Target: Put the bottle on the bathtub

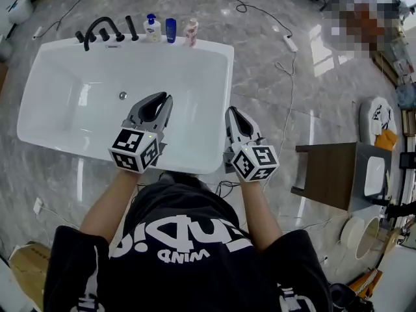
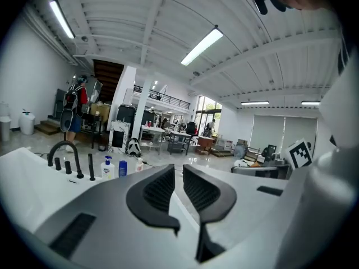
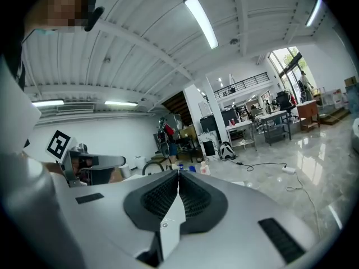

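Note:
Three bottles stand on the far rim of the white bathtub (image 1: 214, 109): a white pump bottle (image 1: 152, 28), a blue bottle (image 1: 170, 30) and a white-and-pink bottle (image 1: 191, 32), just right of the black faucet (image 1: 101, 28). My left gripper (image 1: 165, 101) hovers over the tub's near half, its jaws a narrow gap apart with nothing between them. My right gripper (image 1: 231, 114) sits at the tub's near right corner, jaws pressed together and empty. The left gripper view shows the pump bottle (image 2: 107, 168) and blue bottle (image 2: 123, 168) well beyond that gripper (image 2: 178, 170). The right gripper (image 3: 179, 175) points toward the white-and-pink bottle (image 3: 205, 168).
A brown side table (image 1: 331, 174) stands on the marble floor to the right of the tub. A cable (image 1: 286, 70) and a power strip (image 1: 290, 42) lie on the floor beyond it. A cardboard box (image 1: 26, 265) sits at the lower left. A person (image 2: 74, 108) stands far off.

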`<state>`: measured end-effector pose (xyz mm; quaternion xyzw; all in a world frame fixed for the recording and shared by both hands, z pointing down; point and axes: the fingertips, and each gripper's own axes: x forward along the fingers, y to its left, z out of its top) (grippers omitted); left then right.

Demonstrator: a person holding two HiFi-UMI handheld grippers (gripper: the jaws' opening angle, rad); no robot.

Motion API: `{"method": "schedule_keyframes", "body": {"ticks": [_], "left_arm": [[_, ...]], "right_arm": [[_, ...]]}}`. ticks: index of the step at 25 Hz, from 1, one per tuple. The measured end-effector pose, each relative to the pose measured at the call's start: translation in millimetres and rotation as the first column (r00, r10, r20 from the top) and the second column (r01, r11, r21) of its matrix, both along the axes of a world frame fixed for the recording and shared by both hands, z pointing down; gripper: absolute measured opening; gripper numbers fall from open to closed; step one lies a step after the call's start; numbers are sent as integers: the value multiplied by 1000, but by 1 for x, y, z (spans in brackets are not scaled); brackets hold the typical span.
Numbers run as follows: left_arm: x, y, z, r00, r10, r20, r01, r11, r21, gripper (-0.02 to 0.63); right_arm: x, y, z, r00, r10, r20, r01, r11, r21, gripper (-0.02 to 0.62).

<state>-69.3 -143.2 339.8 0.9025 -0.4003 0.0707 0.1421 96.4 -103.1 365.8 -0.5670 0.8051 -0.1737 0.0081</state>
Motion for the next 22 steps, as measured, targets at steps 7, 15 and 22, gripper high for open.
{"method": "schedule_keyframes", "body": {"ticks": [7,15,22], "left_arm": [[-17,42,-12,998,52,18,-52,999,10,12],[-47,60,-13,999,20,27,-22,999,45,9],[-59,53,-11,1000,-12,23,10,998,61,9]], "right_arm": [[-5,26,-24,998,5,-67,-2,999,38,26],[-13,55,-36,994,9,-108,2,995,97,25],[-24,51,-19,998,17,-61,-11,996,91,26]]}}
